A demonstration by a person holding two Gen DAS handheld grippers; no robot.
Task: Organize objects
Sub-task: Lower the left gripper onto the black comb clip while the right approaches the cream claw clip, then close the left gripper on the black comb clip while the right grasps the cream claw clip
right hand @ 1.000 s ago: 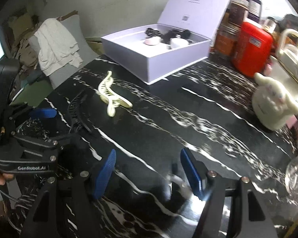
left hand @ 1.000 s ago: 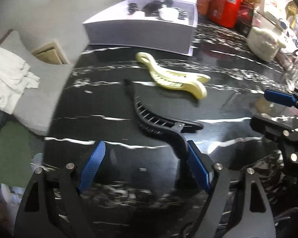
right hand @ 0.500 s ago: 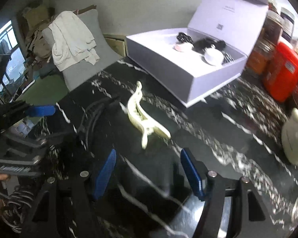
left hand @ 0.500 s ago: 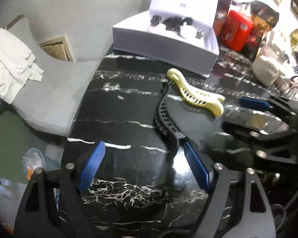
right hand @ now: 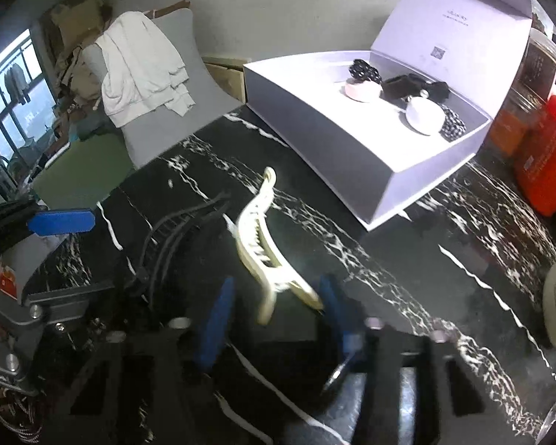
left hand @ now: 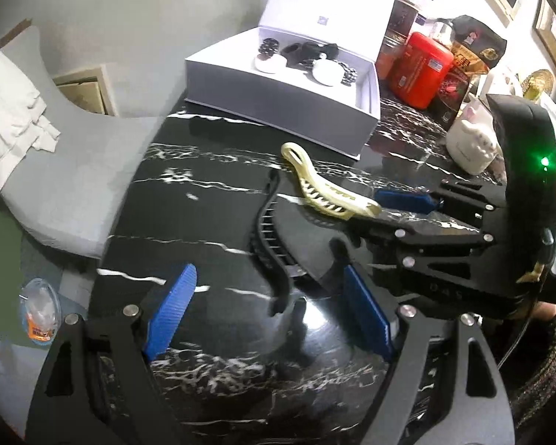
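Note:
A cream hair claw clip [left hand: 322, 189] [right hand: 263, 244] and a black hair claw clip [left hand: 274, 244] [right hand: 174, 237] lie side by side on the black marble table [left hand: 204, 185]. My left gripper [left hand: 267, 315] is open, its blue pads straddling the near end of the black clip. My right gripper [right hand: 274, 315] is open, its pads on either side of the cream clip's handle end. An open white gift box [left hand: 289, 85] [right hand: 367, 137] at the back holds hair ties and small round cases.
Red canister [left hand: 419, 70] [right hand: 548, 155], jars and a dark bag stand behind the box on the right. A white figurine jar [left hand: 470, 141] stands at the right. A grey chair [right hand: 166, 104] with a white cloth stands past the table's left edge.
Both grippers have moved forward and inward: the left now straddles the black clip, the right now straddles the cream clip's handle. The clips have not moved.

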